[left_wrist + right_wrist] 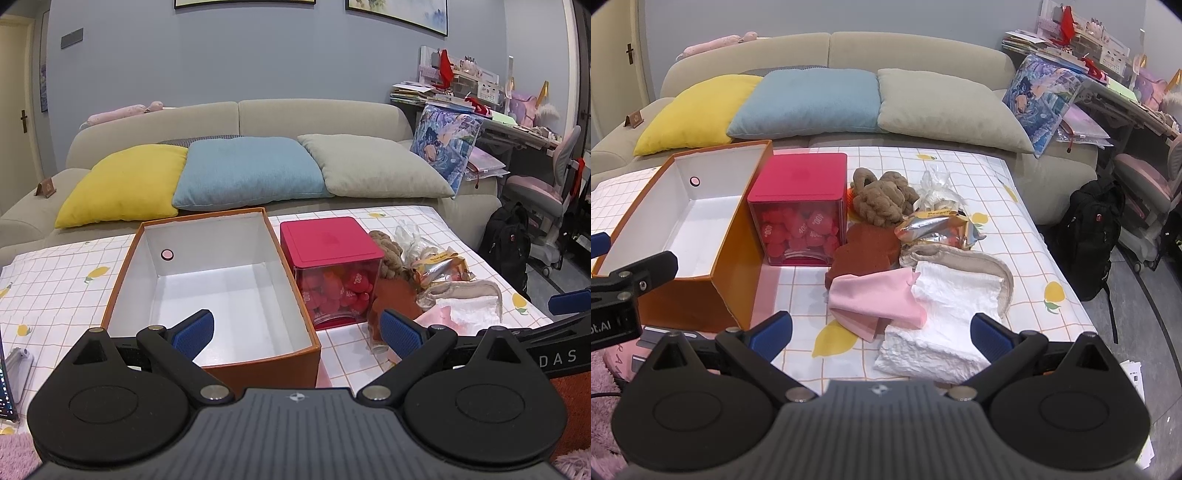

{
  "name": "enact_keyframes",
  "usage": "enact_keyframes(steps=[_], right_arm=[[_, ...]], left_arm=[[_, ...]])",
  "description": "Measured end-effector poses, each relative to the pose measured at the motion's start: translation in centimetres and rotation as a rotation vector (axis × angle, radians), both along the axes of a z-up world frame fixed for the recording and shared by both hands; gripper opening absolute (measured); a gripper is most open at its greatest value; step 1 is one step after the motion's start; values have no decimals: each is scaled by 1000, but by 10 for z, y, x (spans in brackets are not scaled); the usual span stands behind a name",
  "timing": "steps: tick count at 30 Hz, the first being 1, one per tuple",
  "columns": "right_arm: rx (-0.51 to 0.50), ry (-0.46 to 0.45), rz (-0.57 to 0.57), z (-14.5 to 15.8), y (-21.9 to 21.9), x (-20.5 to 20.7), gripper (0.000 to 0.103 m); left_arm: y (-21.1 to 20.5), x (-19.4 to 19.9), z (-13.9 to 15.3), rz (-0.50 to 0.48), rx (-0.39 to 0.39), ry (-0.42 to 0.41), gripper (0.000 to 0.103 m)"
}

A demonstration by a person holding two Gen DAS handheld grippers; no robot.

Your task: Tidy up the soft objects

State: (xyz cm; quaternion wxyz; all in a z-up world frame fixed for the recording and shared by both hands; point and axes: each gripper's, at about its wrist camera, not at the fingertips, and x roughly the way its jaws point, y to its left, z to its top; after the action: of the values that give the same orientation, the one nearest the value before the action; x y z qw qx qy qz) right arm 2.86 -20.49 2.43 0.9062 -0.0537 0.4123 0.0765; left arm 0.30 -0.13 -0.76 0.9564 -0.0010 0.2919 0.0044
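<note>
Presently we hold both claws released: left gripper (297, 334) above the empty orange box (218, 273), right gripper (881, 331) above the pink cloth (877, 301) and white cloth (945, 314) piled beside the red-lidded container (798, 210).

The table (1015, 221), covered by a white checked cloth with a lemon print, carries an open orange box (701, 291), its interior white. Touching the box's right side stands a red-lidded clear container (801, 206). Right of the container lies a pile: brown plush (882, 199), foil packet (934, 225), rust-coloured cloth (866, 254), pink cloth (879, 302), white cloth (945, 314).
</note>
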Motion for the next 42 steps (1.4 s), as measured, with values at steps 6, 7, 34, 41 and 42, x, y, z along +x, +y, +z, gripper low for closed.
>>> enact_keyframes(steps=[6,7,34,41,42], right_arm=[[-2,6,-5,0,0,0,100],[-3,6,-5,0,0,1,100],[-12,25,-18,-2,-1,1,100],[-12,36,-23,-2,0,4,100],[-13,37,-24,-3,0,4,100]], left_arm=[[0,0,-1,0,0,1,103],[0,0,-1,0,0,0,103],[-2,-1,-7,-6,5,7,103],[-4,-1,-8,-8,7,10,103],[-4,-1,-8,-9,9,10,103]])
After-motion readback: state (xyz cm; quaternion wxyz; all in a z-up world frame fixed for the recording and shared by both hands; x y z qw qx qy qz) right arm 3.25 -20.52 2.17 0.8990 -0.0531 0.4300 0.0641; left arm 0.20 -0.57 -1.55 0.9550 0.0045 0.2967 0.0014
